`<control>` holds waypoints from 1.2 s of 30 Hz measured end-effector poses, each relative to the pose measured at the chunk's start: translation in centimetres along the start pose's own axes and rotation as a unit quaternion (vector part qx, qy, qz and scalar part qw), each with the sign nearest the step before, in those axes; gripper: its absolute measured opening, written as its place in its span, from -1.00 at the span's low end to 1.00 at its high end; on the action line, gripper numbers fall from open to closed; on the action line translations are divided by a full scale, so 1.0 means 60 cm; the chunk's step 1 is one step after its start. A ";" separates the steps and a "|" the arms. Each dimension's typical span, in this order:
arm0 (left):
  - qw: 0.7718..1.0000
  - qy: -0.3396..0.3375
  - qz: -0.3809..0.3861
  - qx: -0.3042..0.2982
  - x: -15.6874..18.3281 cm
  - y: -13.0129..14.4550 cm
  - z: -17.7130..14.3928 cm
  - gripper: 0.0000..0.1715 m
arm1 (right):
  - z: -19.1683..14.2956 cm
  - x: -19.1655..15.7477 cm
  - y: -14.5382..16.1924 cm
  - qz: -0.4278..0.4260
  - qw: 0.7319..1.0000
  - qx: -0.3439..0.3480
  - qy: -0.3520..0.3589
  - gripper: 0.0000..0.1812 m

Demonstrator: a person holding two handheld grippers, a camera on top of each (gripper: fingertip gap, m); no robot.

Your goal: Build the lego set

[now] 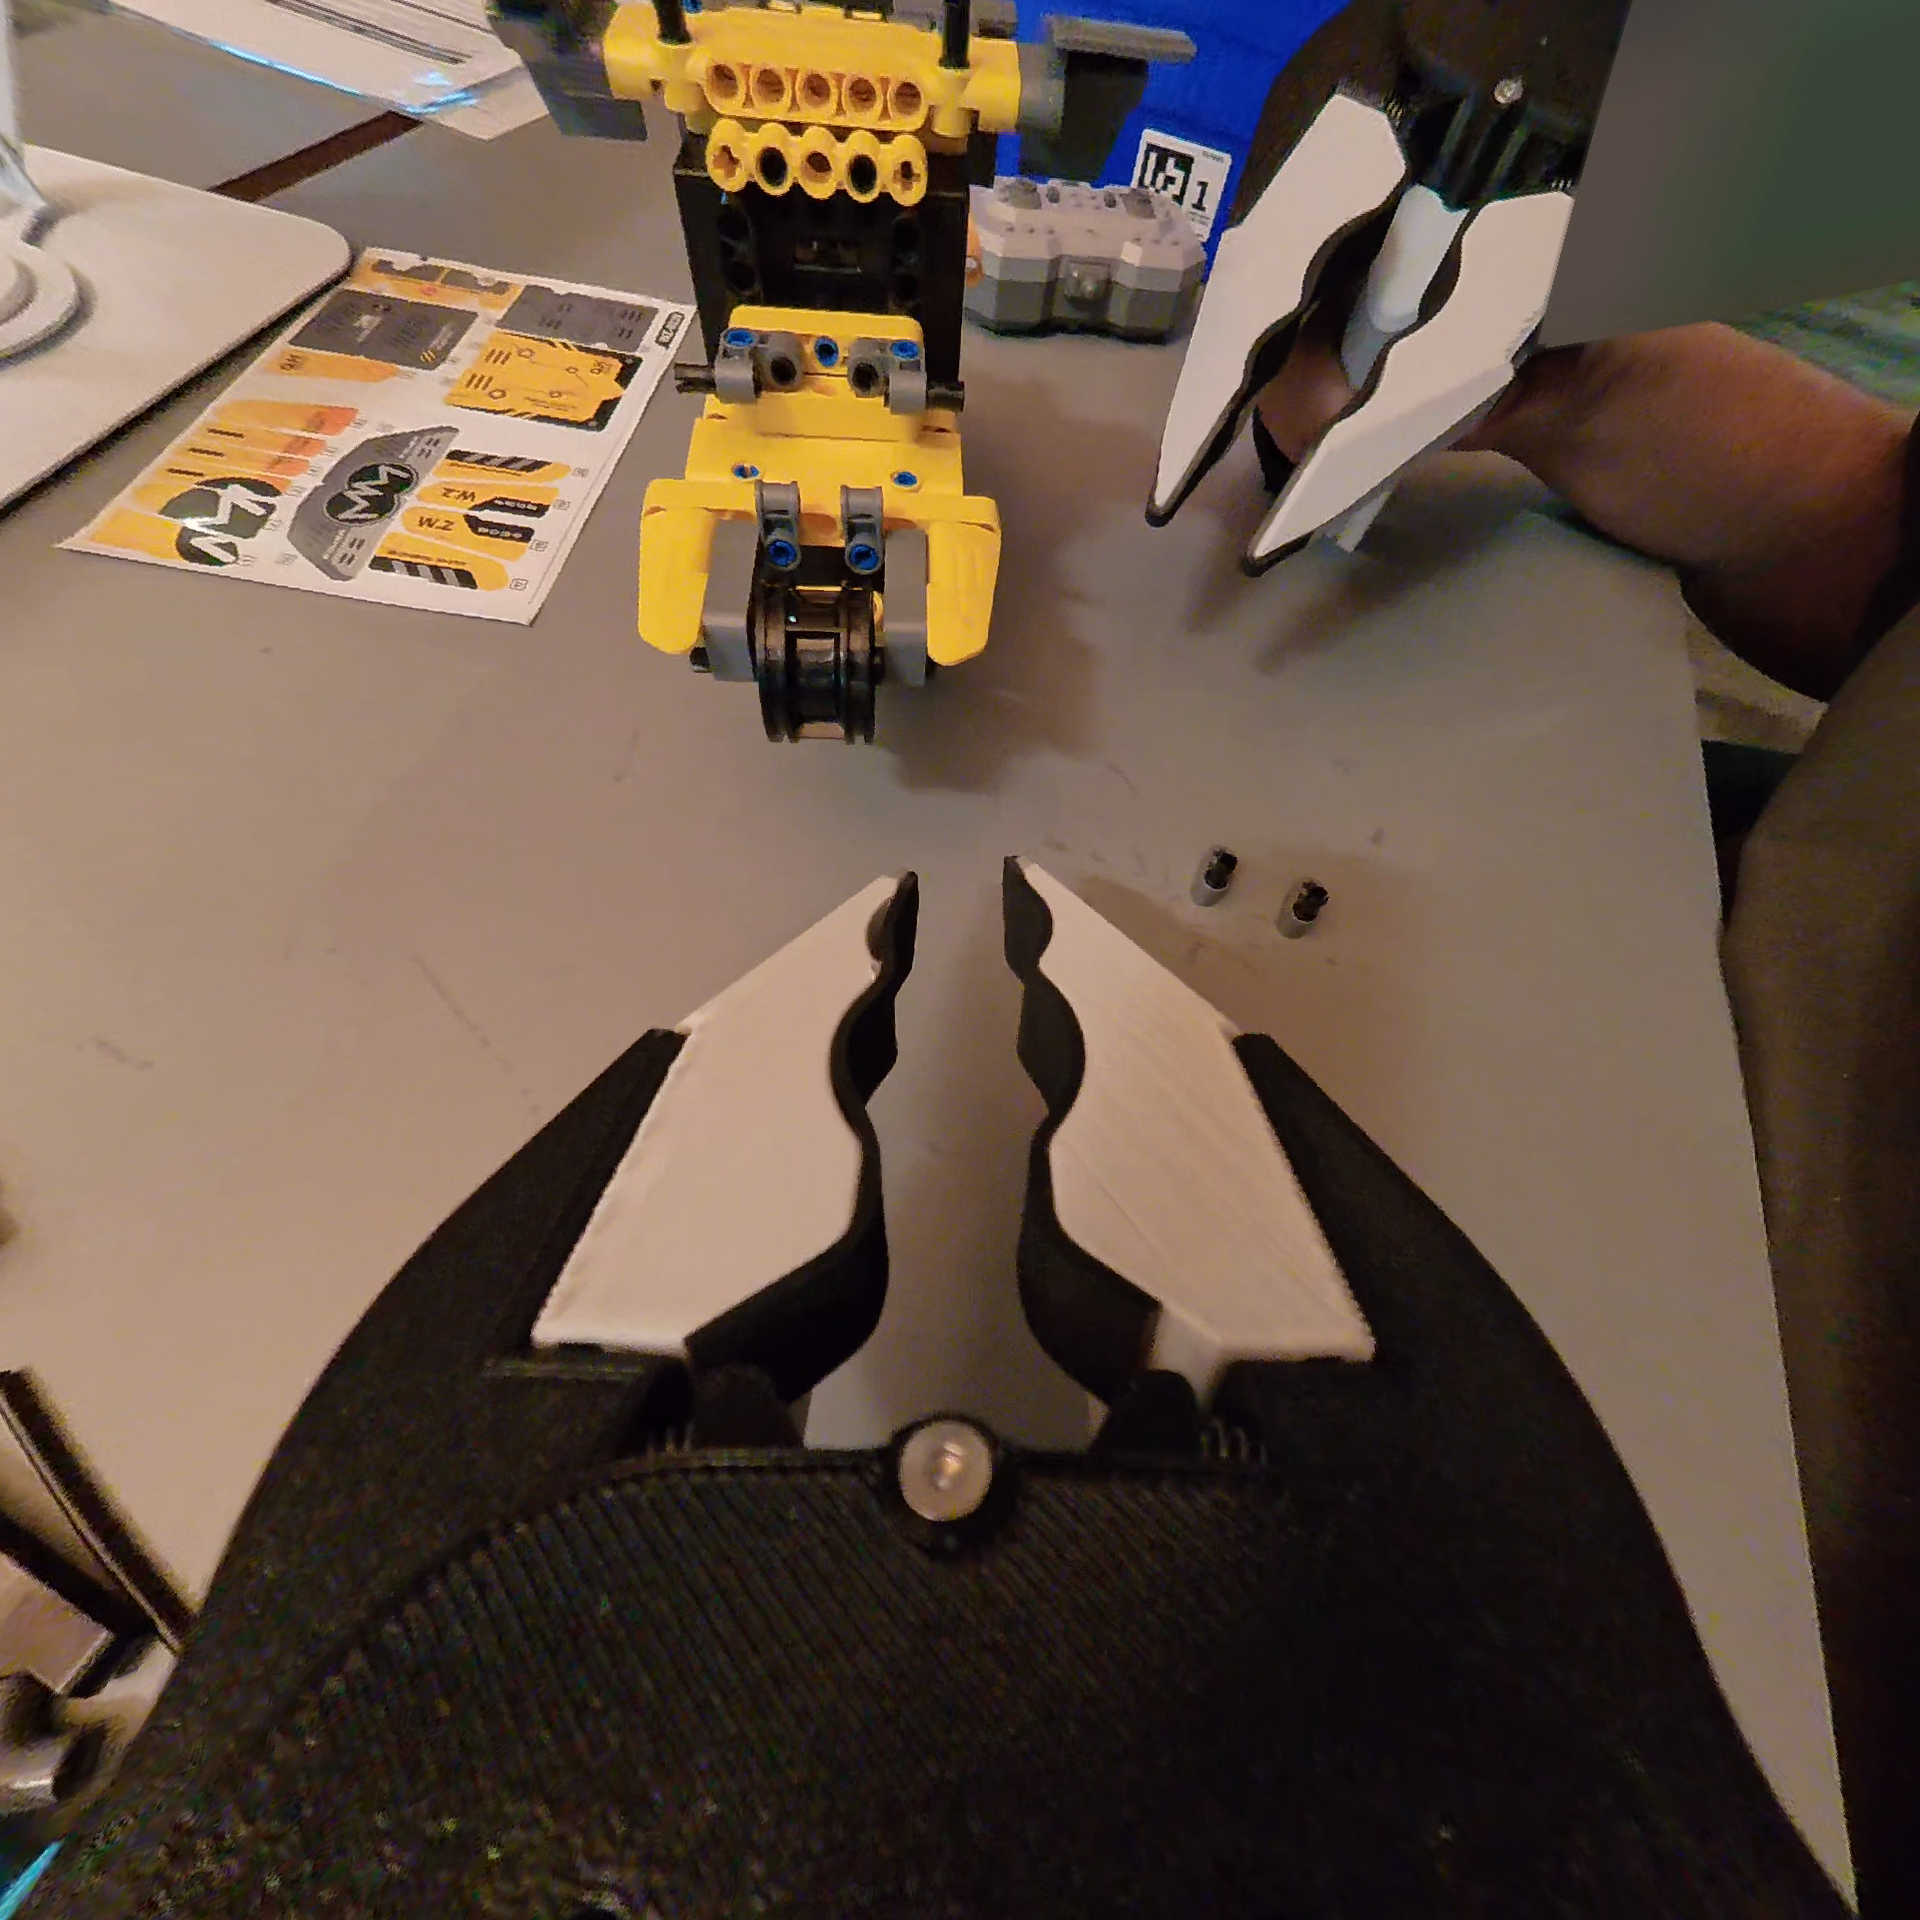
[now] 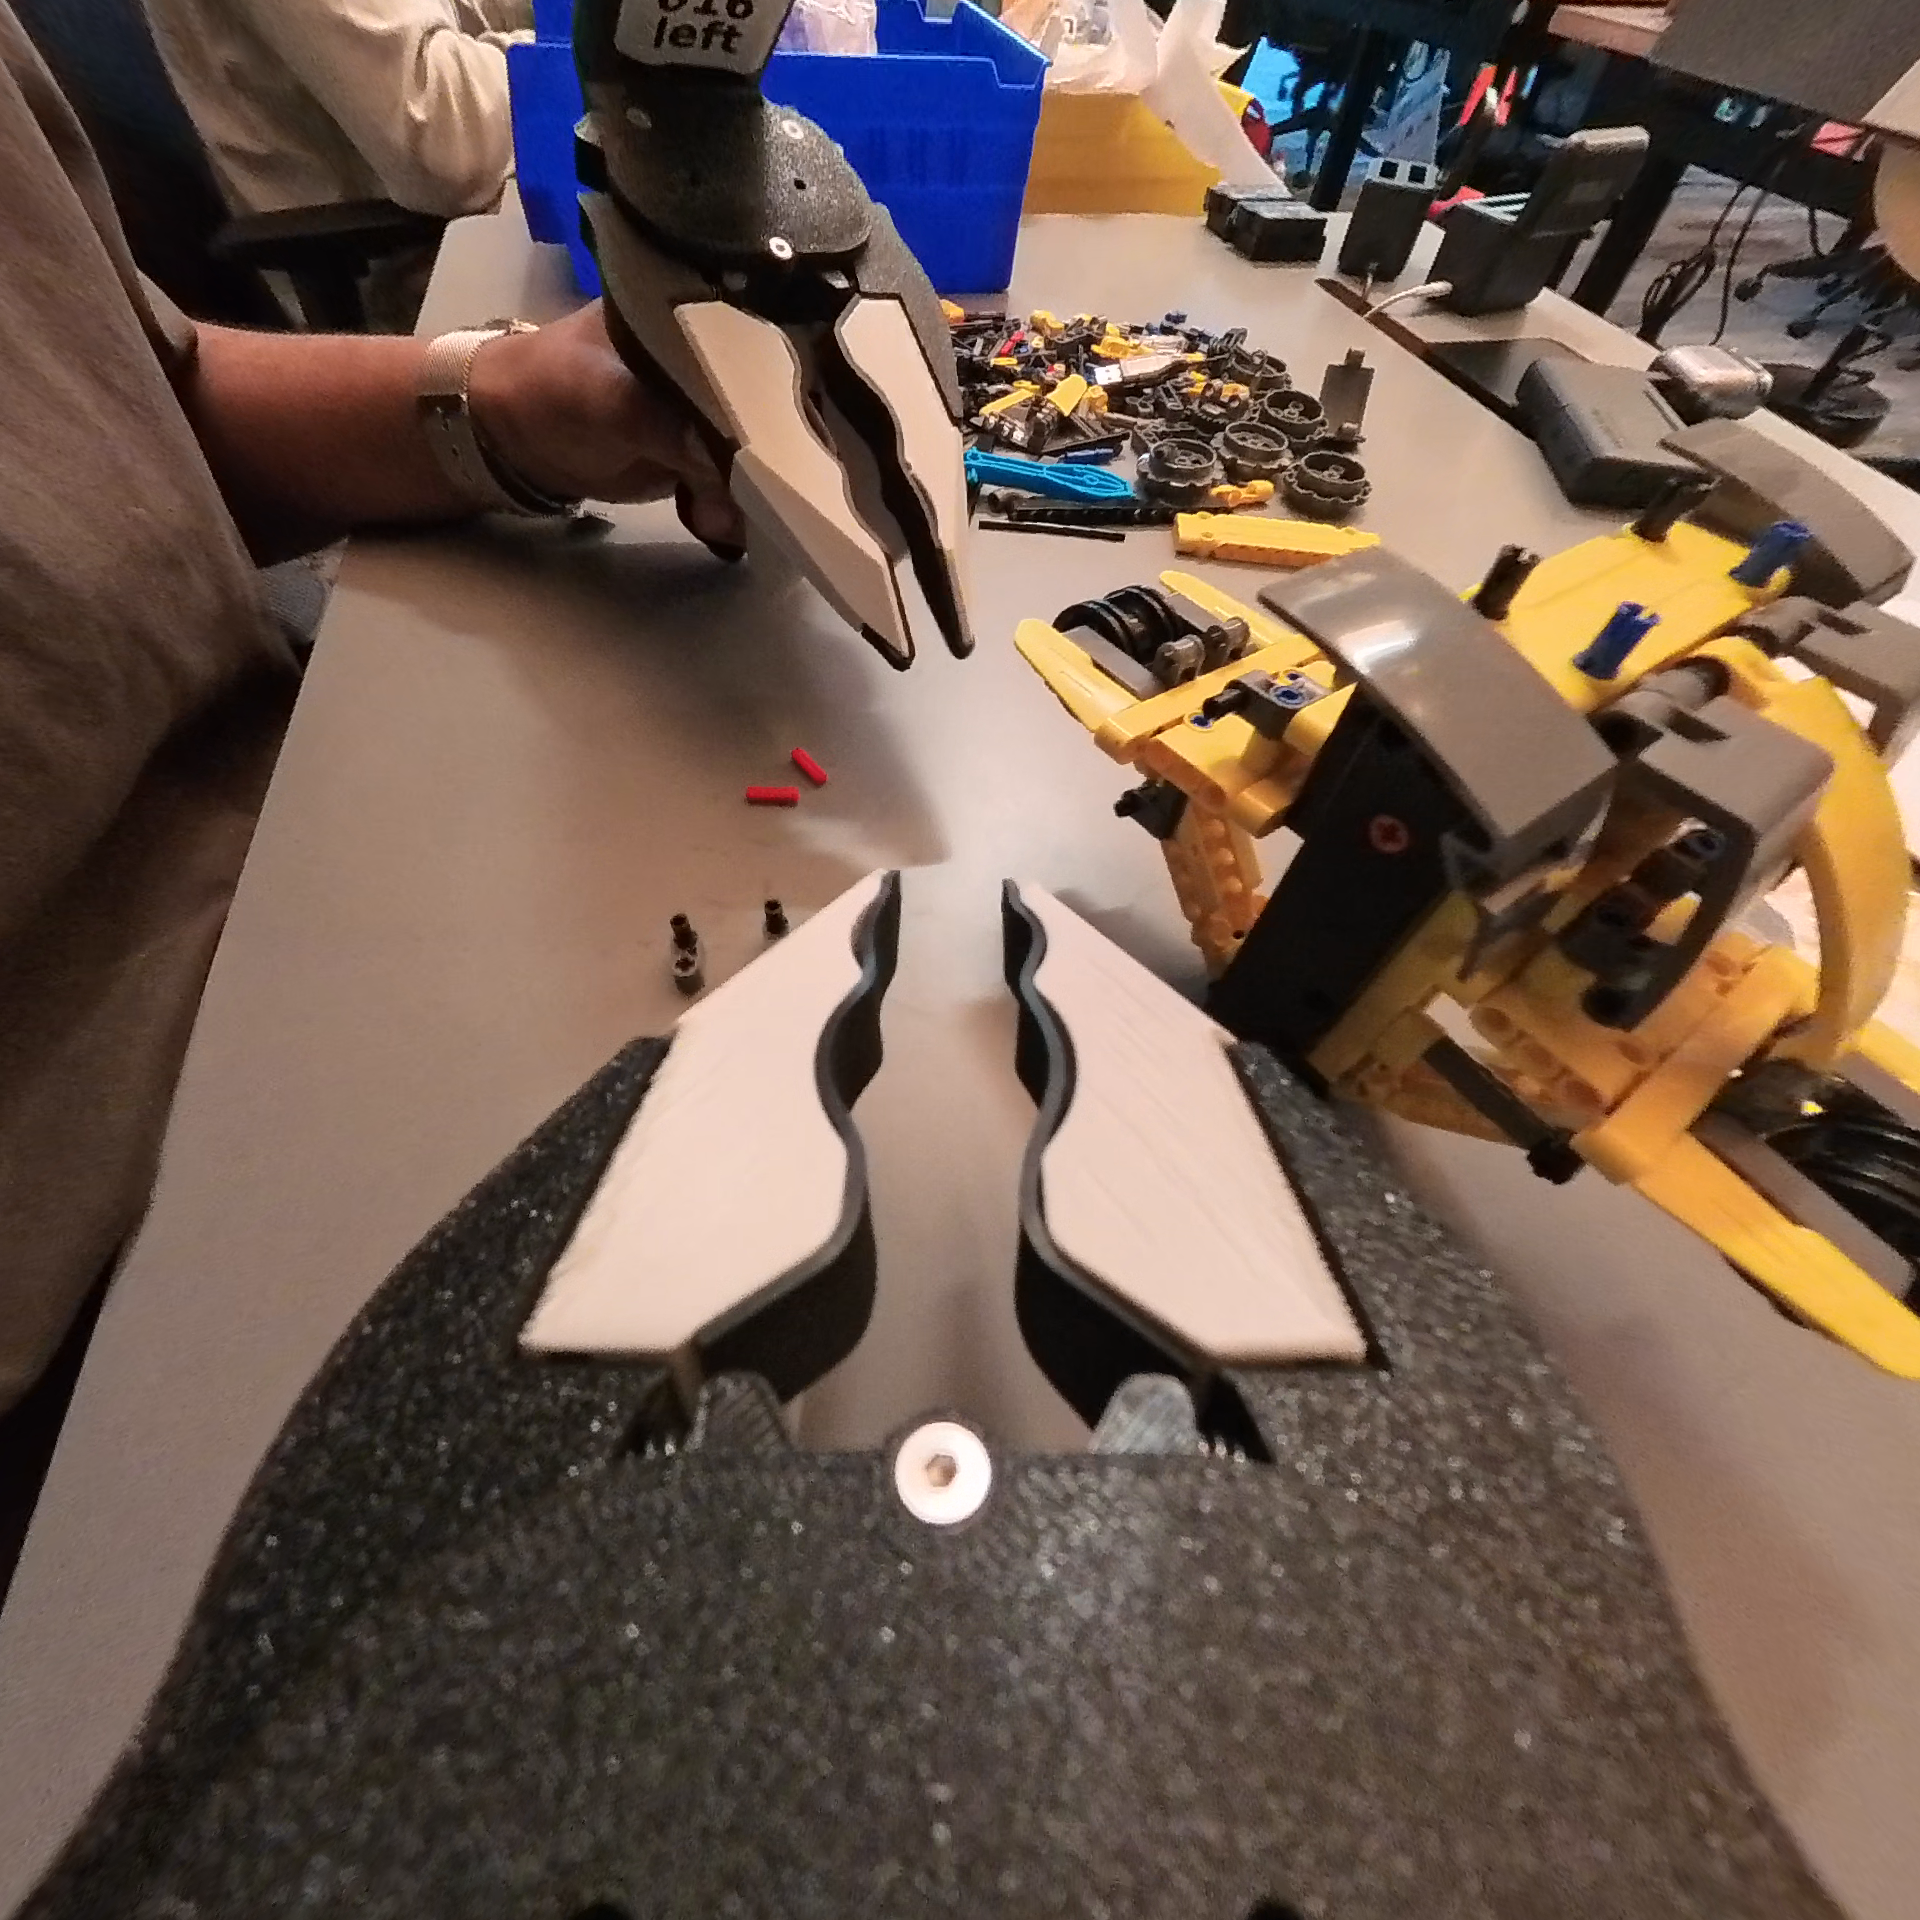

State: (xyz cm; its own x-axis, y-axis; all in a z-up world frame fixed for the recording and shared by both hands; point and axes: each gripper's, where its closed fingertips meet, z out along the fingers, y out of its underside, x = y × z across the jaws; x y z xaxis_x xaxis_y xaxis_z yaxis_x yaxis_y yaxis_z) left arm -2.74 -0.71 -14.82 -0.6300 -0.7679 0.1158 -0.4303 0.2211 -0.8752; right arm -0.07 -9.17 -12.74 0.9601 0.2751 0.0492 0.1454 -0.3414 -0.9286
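Note:
My left gripper (image 1: 961, 883) hovers low over the grey table (image 1: 416, 883), its jaws slightly apart and empty. A yellow, black and grey brick-built vehicle (image 1: 821, 499) stands just ahead of it, small front wheel toward me. Two small grey pins (image 1: 1214, 878) lie on the table right of its tip. My right gripper (image 2: 951, 894) is also slightly open and empty, left of the same vehicle (image 2: 1455, 883). Two dark pins (image 2: 686, 951) lie by its left fingertip and two red pins (image 2: 774, 795) farther ahead. Each gripper shows in the other's view: the right gripper (image 1: 1205, 540) and the left gripper (image 2: 930, 657).
A sticker sheet (image 1: 384, 436) lies left of the vehicle, and a grey battery box (image 1: 1081, 260) behind it. A pile of loose bricks and wheels (image 2: 1143, 416) lies beyond, next to a blue bin (image 2: 831, 125). A person's forearm (image 2: 364, 416) rests on the table's left edge. About 10 centimeters separates my left fingertips from my right.

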 end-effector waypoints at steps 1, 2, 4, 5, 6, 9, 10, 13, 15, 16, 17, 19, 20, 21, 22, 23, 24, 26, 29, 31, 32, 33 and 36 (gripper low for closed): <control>1.000 0.000 -0.001 0.001 0.000 0.000 0.000 -0.85 | 0.000 0.000 -0.001 0.002 1.000 0.002 -0.002 -0.79; 1.000 0.000 -0.003 0.001 -0.001 0.000 0.001 -0.85 | 0.000 0.000 -0.001 0.005 1.000 0.004 -0.003 -0.79; 1.000 0.001 -0.005 0.002 -0.001 0.000 0.002 -0.84 | -0.001 0.000 -0.004 0.007 1.000 0.008 -0.004 -0.79; 1.000 0.001 -0.005 0.002 -0.001 0.000 0.002 -0.84 | -0.002 0.000 -0.005 0.007 1.000 0.010 -0.004 -0.79; 1.000 0.001 -0.006 0.002 -0.001 0.001 0.003 -0.84 | -0.002 0.000 -0.006 0.007 1.000 0.011 -0.003 -0.79; 1.000 0.001 -0.007 0.001 -0.001 0.001 0.004 -0.84 | -0.004 0.000 -0.009 0.007 1.000 0.016 -0.002 -0.78; 1.000 0.001 -0.007 0.001 -0.001 0.001 0.004 -0.84 | -0.004 0.001 -0.010 0.007 1.000 0.017 -0.001 -0.78; 1.000 -0.001 -0.007 0.002 -0.002 0.001 0.004 -0.83 | -0.006 0.001 -0.012 0.008 1.000 0.020 0.001 -0.77; 1.000 -0.002 -0.007 0.002 -0.002 0.001 0.003 -0.83 | -0.006 0.002 -0.013 0.008 1.000 0.021 0.002 -0.77; 1.000 -0.002 -0.006 0.002 -0.002 0.001 0.003 -0.83 | -0.006 0.001 -0.014 0.008 1.000 0.022 0.002 -0.77; 1.000 -0.003 -0.006 0.001 -0.002 0.002 0.003 -0.83 | -0.006 0.001 -0.014 0.007 1.000 0.023 0.002 -0.77; 1.000 -0.004 -0.003 0.000 -0.002 0.002 0.004 -0.83 | -0.006 0.001 -0.015 0.006 1.000 0.024 0.002 -0.77; 1.000 -0.005 -0.002 -0.001 -0.002 0.002 0.004 -0.83 | -0.007 0.000 -0.016 0.006 1.000 0.024 0.003 -0.77; 1.000 -0.005 -0.001 -0.002 -0.001 0.003 0.004 -0.83 | -0.007 0.001 -0.016 0.005 1.000 0.024 0.003 -0.76; 1.000 -0.006 0.000 -0.002 -0.001 0.003 0.004 -0.83 | -0.007 0.001 -0.016 0.005 1.000 0.024 0.004 -0.76; 1.000 -0.006 0.001 -0.003 -0.001 0.003 0.005 -0.83 | -0.007 0.002 -0.015 0.005 1.000 0.023 0.006 -0.76; 1.000 -0.007 0.002 -0.003 -0.001 0.003 0.005 -0.83 | -0.007 0.004 -0.014 0.004 1.000 0.023 0.008 -0.76; 1.000 -0.009 0.003 -0.003 -0.001 0.002 0.004 -0.82 | -0.007 0.007 -0.012 0.007 1.000 0.022 0.010 -0.76; 1.000 -0.010 0.004 0.000 -0.001 0.000 0.002 -0.82 | -0.009 0.010 -0.012 0.013 1.000 0.026 0.012 -0.76; 1.000 -0.012 0.005 0.001 -0.001 -0.001 0.001 -0.83 | -0.010 0.012 -0.012 0.015 0.999 0.027 0.014 -0.76; 1.000 -0.012 0.006 0.002 -0.001 -0.001 0.001 -0.83 | -0.010 0.013 -0.013 0.015 0.999 0.027 0.015 -0.76; 1.000 -0.013 0.006 0.002 -0.001 -0.002 0.000 -0.82 | -0.010 0.014 -0.013 0.015 0.999 0.027 0.016 -0.76; 1.000 -0.011 0.009 0.002 0.000 -0.003 -0.001 -0.82 | -0.010 0.015 -0.013 0.014 0.999 0.026 0.019 -0.76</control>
State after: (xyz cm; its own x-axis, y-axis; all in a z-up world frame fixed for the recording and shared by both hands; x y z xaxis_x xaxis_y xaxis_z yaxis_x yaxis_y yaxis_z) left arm -2.73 -0.71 -14.63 -0.6227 -0.7774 0.0891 -0.4159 0.2324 -0.8792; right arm 0.83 -9.18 -11.77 0.9721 0.2317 0.0362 0.1069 -0.3006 -0.9478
